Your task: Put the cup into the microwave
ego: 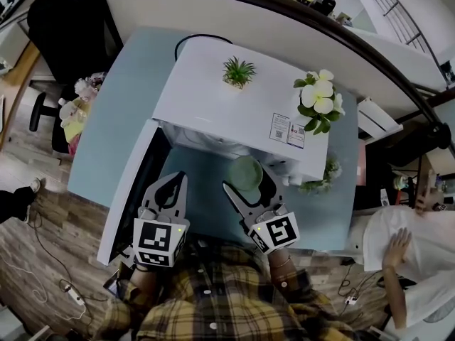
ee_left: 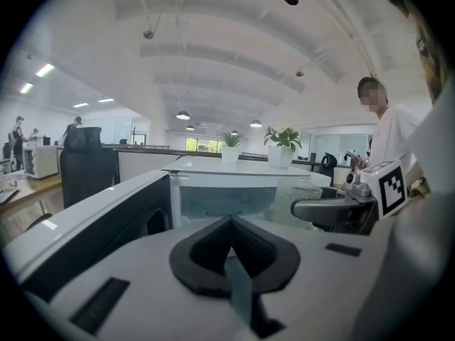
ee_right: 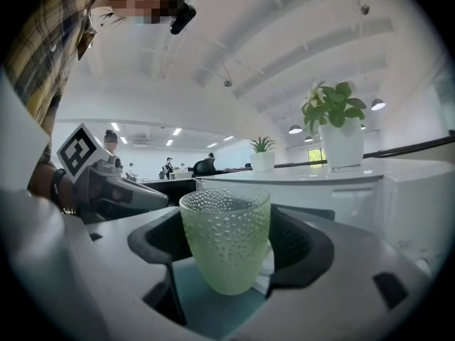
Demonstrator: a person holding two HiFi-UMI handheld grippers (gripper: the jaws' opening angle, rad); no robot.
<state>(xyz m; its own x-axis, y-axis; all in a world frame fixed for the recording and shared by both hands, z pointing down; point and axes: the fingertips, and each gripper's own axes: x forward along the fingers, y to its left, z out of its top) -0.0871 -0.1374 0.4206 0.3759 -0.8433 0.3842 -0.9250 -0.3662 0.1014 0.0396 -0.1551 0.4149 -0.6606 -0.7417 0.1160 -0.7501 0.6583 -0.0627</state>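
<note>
A pale green dimpled glass cup hangs upright over the blue table, just in front of the microwave's open front. My right gripper is shut on the cup, with its dark pads on both sides. The white microwave has its door swung open to the left. To the cup's left my left gripper is shut with nothing in it, next to the open door. In the left gripper view the cup shows at right.
On top of the microwave stand a small green plant and a pot of white flowers. More flowers sit right of the microwave. A person in white stands at right. An office chair is at far left.
</note>
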